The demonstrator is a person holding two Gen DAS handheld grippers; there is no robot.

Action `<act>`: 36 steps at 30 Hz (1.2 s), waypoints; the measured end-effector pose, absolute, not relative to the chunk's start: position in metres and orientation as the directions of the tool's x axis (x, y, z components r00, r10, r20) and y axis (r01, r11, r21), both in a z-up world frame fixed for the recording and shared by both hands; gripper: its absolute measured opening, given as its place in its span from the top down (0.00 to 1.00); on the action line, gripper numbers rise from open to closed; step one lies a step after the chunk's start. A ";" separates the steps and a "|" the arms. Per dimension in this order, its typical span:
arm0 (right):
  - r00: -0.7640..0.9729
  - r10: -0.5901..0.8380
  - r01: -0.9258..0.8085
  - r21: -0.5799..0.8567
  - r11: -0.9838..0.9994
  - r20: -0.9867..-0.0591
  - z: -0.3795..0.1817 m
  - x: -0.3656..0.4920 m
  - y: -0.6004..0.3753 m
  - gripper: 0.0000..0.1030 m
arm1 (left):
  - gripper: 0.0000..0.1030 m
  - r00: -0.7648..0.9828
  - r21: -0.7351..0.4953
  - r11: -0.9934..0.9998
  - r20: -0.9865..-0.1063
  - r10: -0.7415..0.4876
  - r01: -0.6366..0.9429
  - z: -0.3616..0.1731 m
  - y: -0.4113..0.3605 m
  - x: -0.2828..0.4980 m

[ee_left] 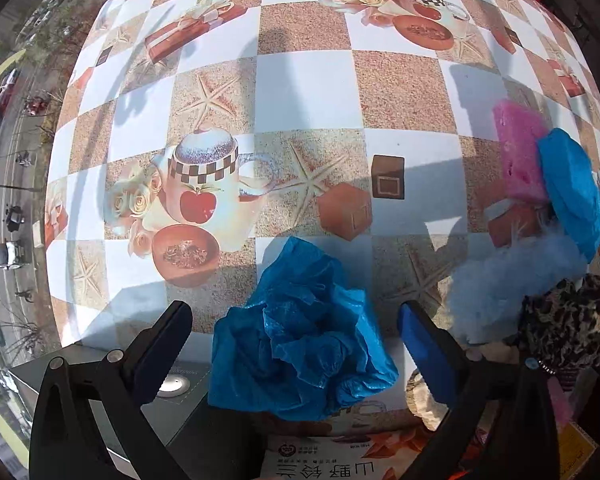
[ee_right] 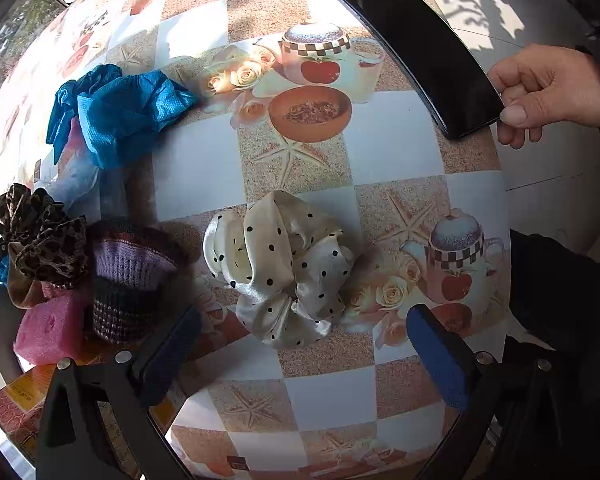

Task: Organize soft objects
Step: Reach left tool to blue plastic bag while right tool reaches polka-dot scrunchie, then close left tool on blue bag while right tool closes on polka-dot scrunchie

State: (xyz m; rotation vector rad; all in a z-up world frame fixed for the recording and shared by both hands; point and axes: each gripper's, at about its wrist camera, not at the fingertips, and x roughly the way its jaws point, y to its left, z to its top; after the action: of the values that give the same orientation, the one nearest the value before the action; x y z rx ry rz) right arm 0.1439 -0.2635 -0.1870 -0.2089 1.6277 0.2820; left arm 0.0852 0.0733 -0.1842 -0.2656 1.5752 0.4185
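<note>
Cream black-dotted scrunchie (ee_right: 278,268), leopard-print scrunchie (ee_right: 40,240), crumpled blue cover (ee_left: 300,328).

The left wrist view looks forward and steeply down between the fingers of its hand-held gripper (ee_left: 296,340), close above the counter (ee_left: 304,92) with the checked, teapot-printed cloth; the right wrist view looks the same way from its own hand-held gripper (ee_right: 304,344), equally near; both share that cloth, the leopard-print fabric scrunchie (ee_left: 568,324) (ee_right: 40,240) and the pink foam sponge block (ee_left: 518,156) (ee_right: 48,332), at the right edge of one, the left edge of the other.
</note>
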 end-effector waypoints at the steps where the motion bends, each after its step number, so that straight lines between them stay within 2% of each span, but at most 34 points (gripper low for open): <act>1: -0.076 0.032 -0.309 0.054 0.950 -0.997 -0.191 0.145 -0.263 0.00 | 0.01 -0.053 0.099 0.901 -0.995 0.085 -0.423 -0.188 0.076 0.087; 16: -0.075 -0.010 -0.402 0.021 0.915 -0.997 -0.237 0.148 -0.236 0.00 | 0.01 -0.052 0.084 0.893 -0.996 0.068 -0.442 -0.229 0.090 0.088; 20: -0.082 0.000 -0.400 0.033 0.916 -0.997 -0.245 0.137 -0.234 0.07 | 0.05 -0.068 0.048 0.891 -0.997 0.019 -0.452 -0.231 0.084 0.080; 23: -0.088 0.017 -0.398 0.050 0.916 -0.996 -0.246 0.132 -0.234 0.17 | 0.13 -0.085 0.011 0.889 -0.996 -0.031 -0.459 -0.226 0.065 0.073; 24: -0.083 0.016 -0.402 0.049 0.914 -0.996 -0.241 0.132 -0.229 0.19 | 0.19 -0.081 -0.003 0.888 -0.996 -0.045 -0.460 -0.225 0.063 0.071; 25: -0.077 0.018 -0.410 0.048 0.911 -0.997 -0.240 0.130 -0.228 0.25 | 0.30 -0.068 -0.023 0.887 -0.996 -0.062 -0.462 -0.223 0.062 0.070; 26: -0.068 0.020 -0.418 0.047 0.907 -0.997 -0.237 0.131 -0.228 0.34 | 0.35 -0.068 -0.039 0.889 -0.995 -0.078 -0.456 -0.221 0.054 0.068; 27: -0.061 0.023 -0.428 0.046 0.902 -0.998 -0.233 0.133 -0.227 0.40 | 0.51 -0.072 -0.053 0.896 -0.993 -0.094 -0.441 -0.218 0.043 0.067; 28: -0.053 0.022 -0.436 0.043 0.899 -0.998 -0.232 0.132 -0.226 0.55 | 0.66 -0.074 -0.052 0.904 -0.993 -0.092 -0.424 -0.215 0.038 0.068; 30: -0.055 0.024 -0.439 0.046 0.898 -0.998 -0.232 0.131 -0.224 0.73 | 0.72 -0.082 -0.033 0.917 -0.994 -0.071 -0.398 -0.211 0.032 0.069; 36: -0.037 0.067 -0.387 0.076 0.919 -0.997 -0.205 0.143 -0.224 0.75 | 0.75 -0.013 -0.042 0.917 -0.999 -0.051 -0.398 -0.175 0.027 0.060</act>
State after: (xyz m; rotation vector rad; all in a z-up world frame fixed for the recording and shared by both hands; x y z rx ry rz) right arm 0.1425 -0.2240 -0.2048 -0.2563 1.5707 0.3714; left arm 0.0599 0.0271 -0.1753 -0.3593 1.5697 0.2839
